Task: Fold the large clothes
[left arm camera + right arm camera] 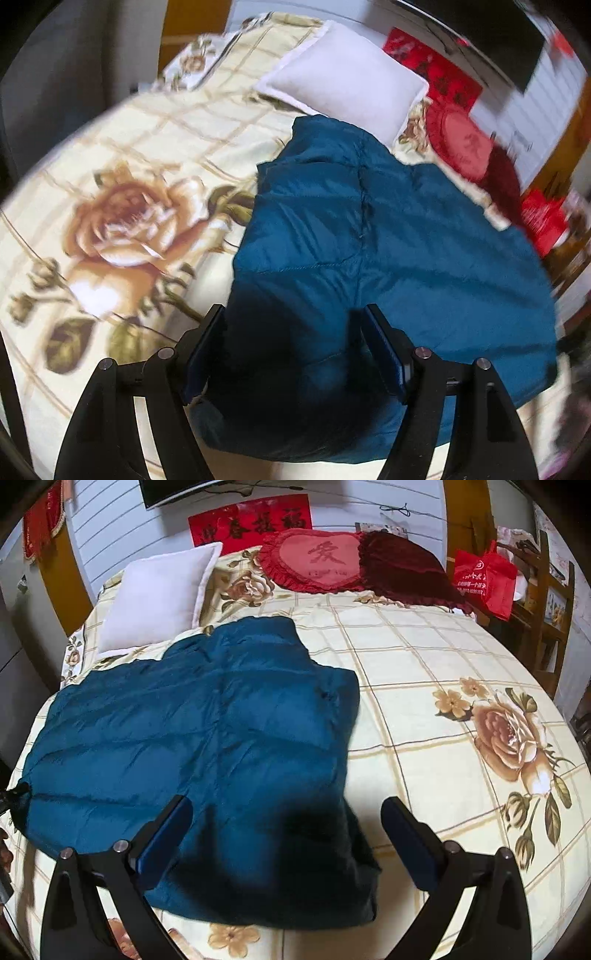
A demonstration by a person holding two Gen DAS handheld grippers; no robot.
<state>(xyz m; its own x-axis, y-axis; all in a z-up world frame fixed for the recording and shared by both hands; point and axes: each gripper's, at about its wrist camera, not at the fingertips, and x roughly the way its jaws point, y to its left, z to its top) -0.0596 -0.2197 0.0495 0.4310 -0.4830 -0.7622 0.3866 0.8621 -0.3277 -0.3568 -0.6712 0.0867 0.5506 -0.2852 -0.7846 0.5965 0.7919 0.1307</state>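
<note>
Left gripper (295,332) jaws spread wide above the near hem of a teal quilted puffer jacket (369,236), right gripper (288,823) jaws likewise apart over its near corner, jacket flat on cream rose-print bedspread (424,686), white square pillow (159,602) at 11 o'clock, red heart cushion (317,559) at 12.

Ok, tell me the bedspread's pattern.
Cream bedspread with tan grid and large roses; right wrist view shows it best.

Your left gripper (295,350) and right gripper (288,843) share one build: black angular finger arms, dark blue flat pads (162,843), and round silver screw heads (422,352) at the pivots.
</note>
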